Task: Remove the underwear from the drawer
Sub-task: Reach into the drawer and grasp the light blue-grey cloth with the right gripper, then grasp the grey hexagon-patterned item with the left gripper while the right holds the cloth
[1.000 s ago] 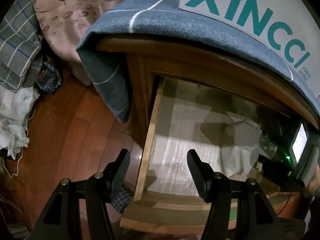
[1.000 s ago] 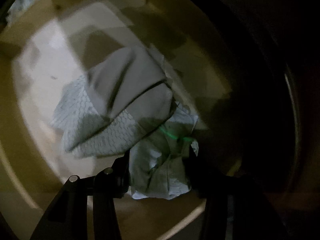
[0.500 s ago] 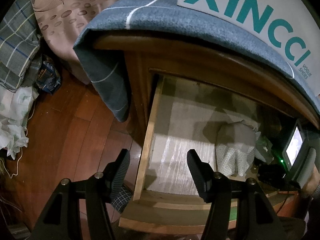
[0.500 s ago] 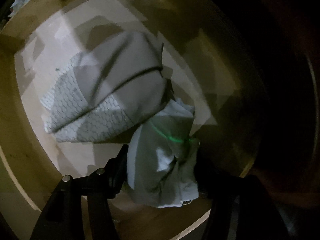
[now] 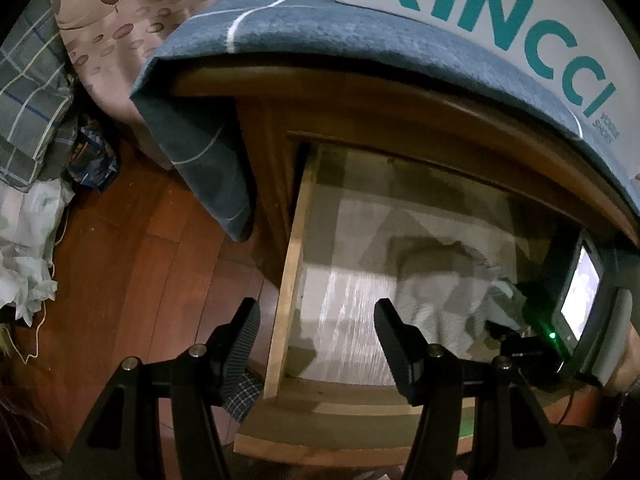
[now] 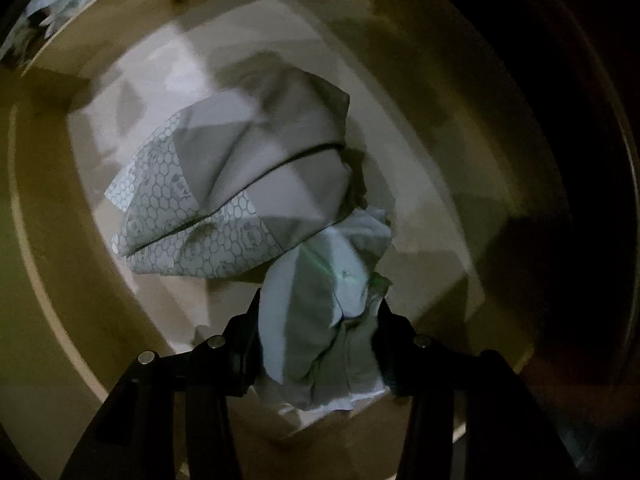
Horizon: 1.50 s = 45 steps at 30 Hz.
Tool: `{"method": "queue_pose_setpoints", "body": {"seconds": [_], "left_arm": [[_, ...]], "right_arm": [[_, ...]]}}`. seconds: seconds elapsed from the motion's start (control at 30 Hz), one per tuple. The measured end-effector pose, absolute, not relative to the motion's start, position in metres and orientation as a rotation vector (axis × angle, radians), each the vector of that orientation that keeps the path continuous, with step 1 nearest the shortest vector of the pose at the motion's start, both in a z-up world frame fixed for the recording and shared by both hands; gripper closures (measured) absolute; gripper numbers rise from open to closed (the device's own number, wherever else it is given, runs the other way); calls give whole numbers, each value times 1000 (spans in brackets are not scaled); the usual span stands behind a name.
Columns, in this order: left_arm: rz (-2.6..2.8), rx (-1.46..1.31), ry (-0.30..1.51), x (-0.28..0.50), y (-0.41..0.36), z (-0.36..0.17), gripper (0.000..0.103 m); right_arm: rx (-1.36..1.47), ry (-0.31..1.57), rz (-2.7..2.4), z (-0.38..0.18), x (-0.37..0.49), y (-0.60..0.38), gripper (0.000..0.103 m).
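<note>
Spread apart with nothing between them, the jaws of the left gripper (image 5: pixel 316 344) are held over the wooden rim of the open drawer (image 5: pixel 290 280). Ribbed black pads are seen on its fingers. Above, a white box (image 5: pixel 500 12) printed "XINCCI" in teal rests on a grey-blue cloth (image 5: pixel 280 28). In the right gripper (image 6: pixel 320 344), whose jaws have just been closing, pale crumpled underwear (image 6: pixel 316 300) is pinched inside the drawer; its honeycomb-printed part drapes leftward.

Right tongs (image 6: pixel 318 332) closing on pale underwear (image 6: pixel 320 304), drawer (image 6: pixel 52 240) below
</note>
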<state>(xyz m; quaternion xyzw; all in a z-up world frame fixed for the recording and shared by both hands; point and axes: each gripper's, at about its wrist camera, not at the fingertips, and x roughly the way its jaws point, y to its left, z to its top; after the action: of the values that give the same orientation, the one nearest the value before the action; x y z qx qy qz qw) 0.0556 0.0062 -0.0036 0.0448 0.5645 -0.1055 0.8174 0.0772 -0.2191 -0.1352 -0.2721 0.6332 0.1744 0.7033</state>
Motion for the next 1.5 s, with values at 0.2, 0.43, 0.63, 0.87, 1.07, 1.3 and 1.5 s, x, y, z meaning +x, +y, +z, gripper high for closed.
{"method": "queue_pose_setpoints", "body": {"seconds": [0.2, 0.43, 0.63, 0.87, 1.07, 1.3, 1.5], "left_arm": [[-218, 117, 1205, 55, 3, -7, 42], [-207, 161, 1187, 53, -4, -7, 42], [-201, 187, 1187, 53, -8, -9, 42], [-194, 218, 1185, 52, -17, -12, 42], [-203, 268, 1164, 46, -29, -14, 42], [-227, 278, 1172, 45, -42, -19, 42], [-215, 298, 1201, 48, -49, -29, 42]], "right_arm": [[-626, 1412, 434, -125, 76, -203, 60], [-577, 1405, 350, -90, 67, -235, 60], [-397, 1374, 259, -73, 64, -253, 60], [-71, 1303, 140, -46, 48, -264, 60], [112, 1259, 43, -49, 49, -279, 59], [158, 1244, 14, -59, 33, -273, 59], [241, 1234, 3, -73, 27, -280, 59]]}}
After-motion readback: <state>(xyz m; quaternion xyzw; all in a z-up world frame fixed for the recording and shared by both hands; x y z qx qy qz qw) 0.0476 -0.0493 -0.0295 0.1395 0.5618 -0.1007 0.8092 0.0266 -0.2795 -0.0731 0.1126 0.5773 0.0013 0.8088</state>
